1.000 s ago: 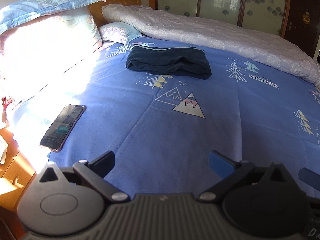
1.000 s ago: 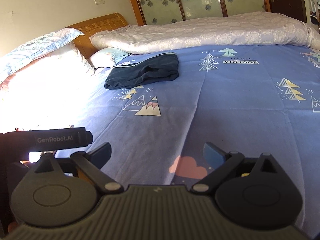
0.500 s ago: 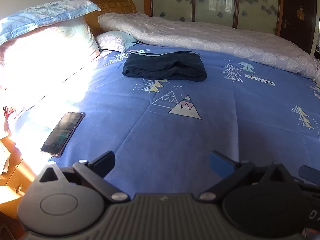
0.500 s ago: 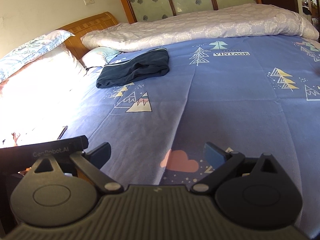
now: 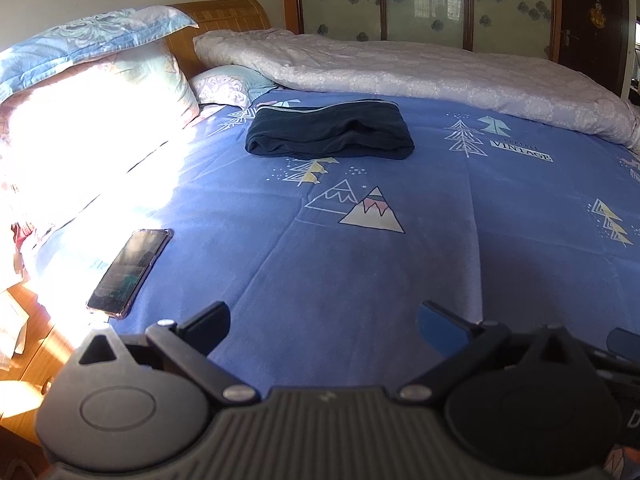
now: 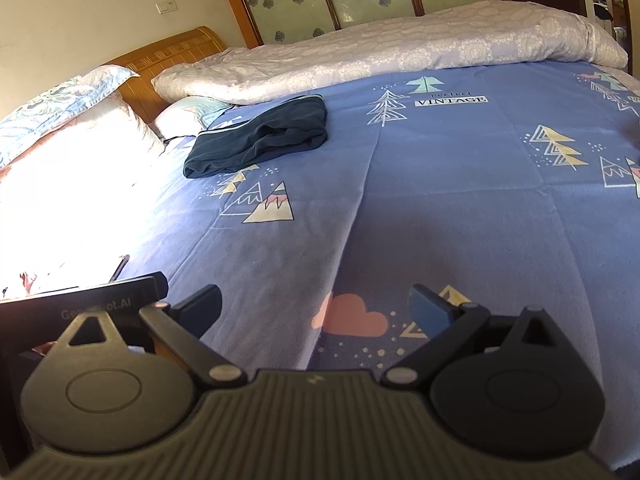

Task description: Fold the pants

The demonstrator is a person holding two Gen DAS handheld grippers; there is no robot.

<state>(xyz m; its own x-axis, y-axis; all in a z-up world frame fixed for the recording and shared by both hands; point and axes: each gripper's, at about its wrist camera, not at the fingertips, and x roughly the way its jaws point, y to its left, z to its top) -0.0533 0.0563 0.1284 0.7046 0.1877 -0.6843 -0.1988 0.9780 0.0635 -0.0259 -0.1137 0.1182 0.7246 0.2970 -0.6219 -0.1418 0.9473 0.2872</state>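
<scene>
Both claws (image 5: 323, 322) (image 6: 316, 304) agape, empty.

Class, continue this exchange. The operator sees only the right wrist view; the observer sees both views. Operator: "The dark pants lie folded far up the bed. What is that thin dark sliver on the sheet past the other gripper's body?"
Observer: It's a phone, lying flat on the sheet with its screen up, near the bed's edge.
Operator: Is the left gripper holding anything?
Observer: No. The left gripper is open, with only bare sheet between its fingers.
Operator: What lies beyond that edge of the bed?
Observer: A wooden bedside cabinet in bright sunlight, with what look like papers on it.
</scene>
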